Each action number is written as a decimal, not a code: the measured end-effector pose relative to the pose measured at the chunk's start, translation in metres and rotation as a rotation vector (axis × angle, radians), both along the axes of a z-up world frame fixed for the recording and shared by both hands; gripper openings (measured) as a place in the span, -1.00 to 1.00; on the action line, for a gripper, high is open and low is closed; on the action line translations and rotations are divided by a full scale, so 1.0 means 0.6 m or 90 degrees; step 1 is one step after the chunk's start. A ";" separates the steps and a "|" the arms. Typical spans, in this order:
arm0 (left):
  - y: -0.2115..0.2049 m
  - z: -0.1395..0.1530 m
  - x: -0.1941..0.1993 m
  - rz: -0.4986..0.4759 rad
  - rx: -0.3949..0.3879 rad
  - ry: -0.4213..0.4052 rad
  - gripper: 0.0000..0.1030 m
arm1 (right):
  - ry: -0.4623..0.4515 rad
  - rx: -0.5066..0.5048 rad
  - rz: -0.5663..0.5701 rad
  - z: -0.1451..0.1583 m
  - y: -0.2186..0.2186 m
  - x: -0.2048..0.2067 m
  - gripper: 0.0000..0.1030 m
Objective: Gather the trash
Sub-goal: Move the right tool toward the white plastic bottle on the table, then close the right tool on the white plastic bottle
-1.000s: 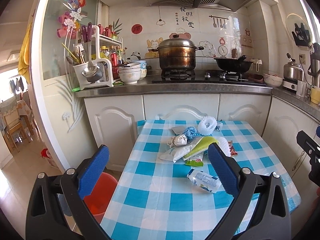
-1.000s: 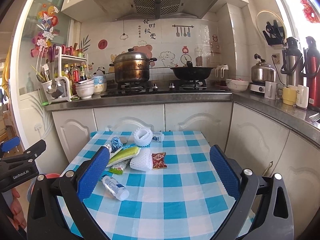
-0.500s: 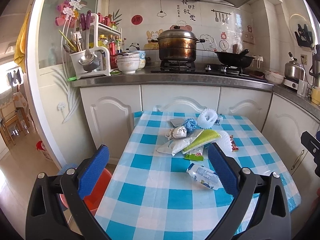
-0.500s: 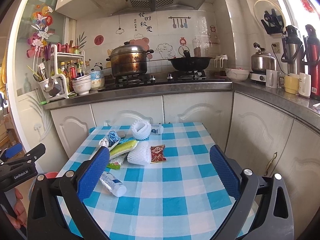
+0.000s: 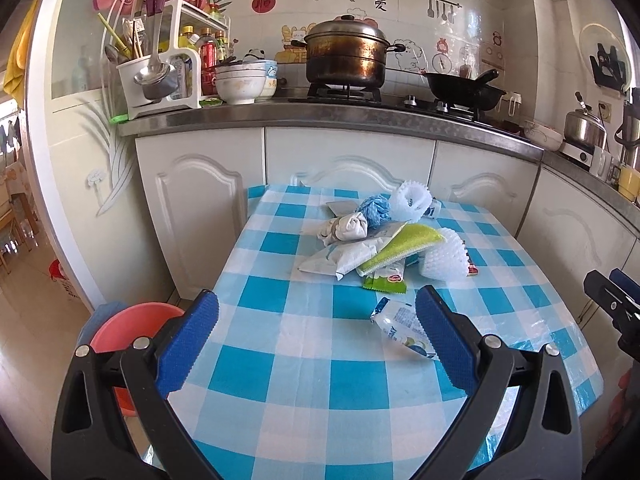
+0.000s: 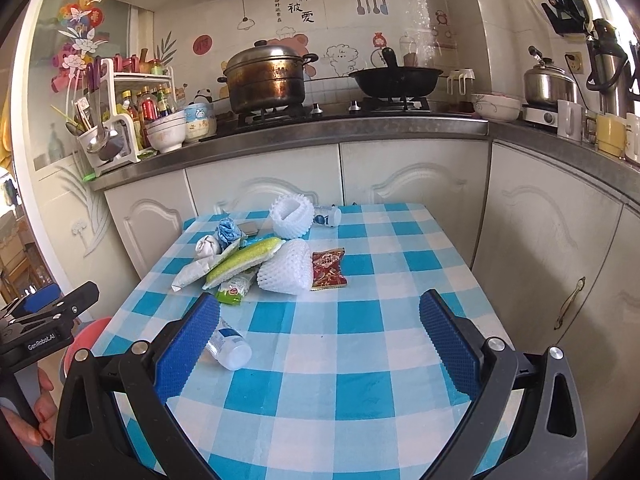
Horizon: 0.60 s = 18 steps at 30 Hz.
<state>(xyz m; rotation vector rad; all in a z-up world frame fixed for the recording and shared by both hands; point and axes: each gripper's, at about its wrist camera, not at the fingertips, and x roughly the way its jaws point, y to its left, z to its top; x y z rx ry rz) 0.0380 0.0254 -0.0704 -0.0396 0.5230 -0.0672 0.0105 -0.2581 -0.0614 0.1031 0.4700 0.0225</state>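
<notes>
1. Trash sits bunched toward the far half of the checked surface [image 5: 312, 380], so we hold both tools back over the near edge, where the whole pile can be seen.
2. We keep the left gripper [image 5: 316, 336] spread wide with nothing between its blue pads; the same goes for the right gripper [image 6: 320, 340], wide apart and empty. We judge that suits an approach, since no piece has been picked yet.
3. Nearest to us lies a crushed plastic bottle [image 5: 400, 332], on its side and apart from the pile, just beside the left gripper's right pad in that view. It looks like the easiest first grab.
4. Behind it, the green sponge [image 6: 244, 260] leans across a white paper wrapper [image 5: 340, 258], with a green packet [image 6: 232, 290] poking out beneath and a white foam net [image 6: 286, 268] touching its end.
5. A red snack packet [image 6: 328, 270] lies flat just beside that net, on the right gripper's side.
6. A red basin [image 5: 132, 328] stands on the floor left of the surface; we guess it is where the trash goes, which would suit the left gripper.
</notes>
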 end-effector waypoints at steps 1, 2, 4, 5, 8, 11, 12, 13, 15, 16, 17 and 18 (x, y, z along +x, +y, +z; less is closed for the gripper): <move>-0.002 -0.002 0.003 -0.003 0.002 0.000 0.93 | 0.005 0.000 0.010 -0.004 0.004 0.004 0.92; -0.004 -0.006 0.008 -0.007 0.005 0.000 0.93 | 0.010 0.002 0.025 -0.007 0.008 0.009 0.92; -0.006 -0.014 0.017 -0.020 0.008 0.002 0.93 | 0.029 0.010 0.069 -0.021 0.020 0.022 0.92; -0.005 -0.019 0.022 -0.023 0.013 0.002 0.93 | 0.044 0.017 0.096 -0.030 0.028 0.030 0.92; 0.006 -0.032 0.039 -0.030 0.031 0.022 0.93 | 0.089 0.042 0.162 -0.060 0.051 0.053 0.91; 0.030 -0.047 0.057 -0.035 0.029 0.038 0.93 | 0.116 0.057 0.205 -0.083 0.072 0.075 0.88; 0.040 -0.053 0.063 -0.034 0.025 0.045 0.93 | 0.125 0.062 0.217 -0.090 0.078 0.084 0.87; 0.051 -0.057 0.069 -0.032 0.020 0.053 0.93 | 0.134 0.067 0.227 -0.096 0.084 0.093 0.86; 0.070 -0.065 0.079 -0.030 -0.003 0.059 0.93 | 0.146 0.075 0.244 -0.105 0.096 0.111 0.79; 0.080 -0.067 0.084 -0.032 -0.017 0.062 0.93 | 0.148 0.076 0.254 -0.108 0.100 0.118 0.75; 0.089 -0.069 0.088 -0.036 -0.029 0.068 0.93 | 0.153 0.075 0.265 -0.111 0.106 0.128 0.61; 0.096 -0.072 0.094 -0.040 -0.038 0.075 0.93 | 0.160 0.071 0.273 -0.115 0.113 0.138 0.60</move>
